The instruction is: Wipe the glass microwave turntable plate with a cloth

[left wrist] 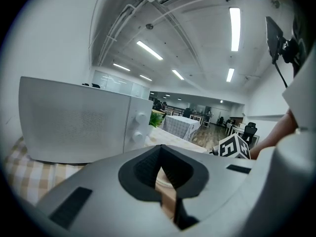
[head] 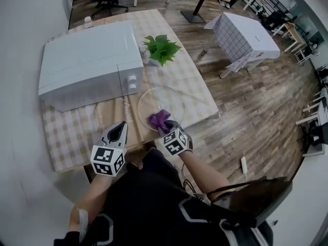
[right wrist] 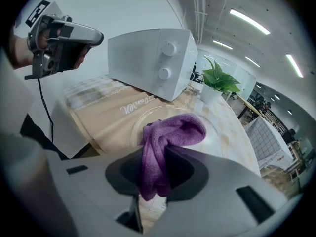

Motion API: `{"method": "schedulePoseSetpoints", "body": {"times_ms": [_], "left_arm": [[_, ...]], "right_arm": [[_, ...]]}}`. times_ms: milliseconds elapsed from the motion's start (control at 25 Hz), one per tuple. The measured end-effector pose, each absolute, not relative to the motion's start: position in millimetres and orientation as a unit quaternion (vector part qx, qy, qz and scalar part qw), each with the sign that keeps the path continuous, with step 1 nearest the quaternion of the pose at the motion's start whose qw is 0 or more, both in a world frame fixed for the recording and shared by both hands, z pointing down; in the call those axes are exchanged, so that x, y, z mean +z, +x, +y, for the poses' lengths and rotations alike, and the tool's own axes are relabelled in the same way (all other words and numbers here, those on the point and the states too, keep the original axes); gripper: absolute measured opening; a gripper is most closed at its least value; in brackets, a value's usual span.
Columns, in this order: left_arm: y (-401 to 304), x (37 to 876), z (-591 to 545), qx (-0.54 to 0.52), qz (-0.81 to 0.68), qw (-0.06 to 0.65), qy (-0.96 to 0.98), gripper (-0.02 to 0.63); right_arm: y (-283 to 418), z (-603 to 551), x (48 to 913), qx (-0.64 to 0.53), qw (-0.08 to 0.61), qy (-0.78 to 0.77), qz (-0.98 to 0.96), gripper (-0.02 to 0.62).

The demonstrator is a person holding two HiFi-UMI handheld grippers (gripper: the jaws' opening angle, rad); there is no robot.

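- Head view showed the glass turntable plate [head: 165, 99] lying flat on the desk [head: 66, 133], just in front of the microwave [head: 87, 65] and near the desk's front edge.
- The right gripper [head: 164, 127] had its fingers closed on the purple cloth [head: 159, 119]. In the right gripper view the cloth was bunched between them, and its free end stood forward over the near part of the plate. Whether the cloth touched the glass could not be told.
- The left gripper [head: 121, 128] was held to the left of the plate, apart from it. Its fingers were together, or almost so, with nothing between them.
- The plate was probably stiff, smooth and fragile, and rather heavy for its size. It seemed likely to slide on the desk covering under a sideways push, and the desk edge was close.
- The best place to steady it seemed to be the rim on the left side, where the empty gripper was near.
- The cloth looked soft and light, so it would fold under pressure. A firm hold on its middle seemed suitable.
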State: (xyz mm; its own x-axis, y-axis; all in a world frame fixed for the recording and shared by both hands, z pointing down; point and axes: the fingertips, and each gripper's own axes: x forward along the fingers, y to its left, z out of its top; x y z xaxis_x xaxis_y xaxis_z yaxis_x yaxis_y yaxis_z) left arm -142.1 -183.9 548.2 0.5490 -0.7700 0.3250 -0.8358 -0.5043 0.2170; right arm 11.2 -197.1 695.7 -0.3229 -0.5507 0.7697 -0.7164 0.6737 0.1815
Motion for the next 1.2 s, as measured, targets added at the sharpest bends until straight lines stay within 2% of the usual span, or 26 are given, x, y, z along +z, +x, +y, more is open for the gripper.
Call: {"method": "schedulePoseSetpoints", "body": {"times_ms": [520, 960, 1200], "left_arm": [[-139.4, 544.5, -182.8, 0.079, -0.466, 0.176, 0.864, 0.002], [-163.9, 543.1, -196.4, 0.076, -0.499, 0.179, 0.844, 0.002], [-181.0, 551.4, -201.3, 0.096, -0.524, 0.182, 0.827, 0.002]], "right_arm": [[16.4, -170.5, 681.8, 0.109, 0.425, 0.386, -0.811, 0.094], [-29.5, -272.0, 627.0, 0.069, 0.359, 0.400, -0.841, 0.094], [-62.6, -314.5, 651.0, 0.071, 0.374, 0.371, -0.847, 0.094]]}}
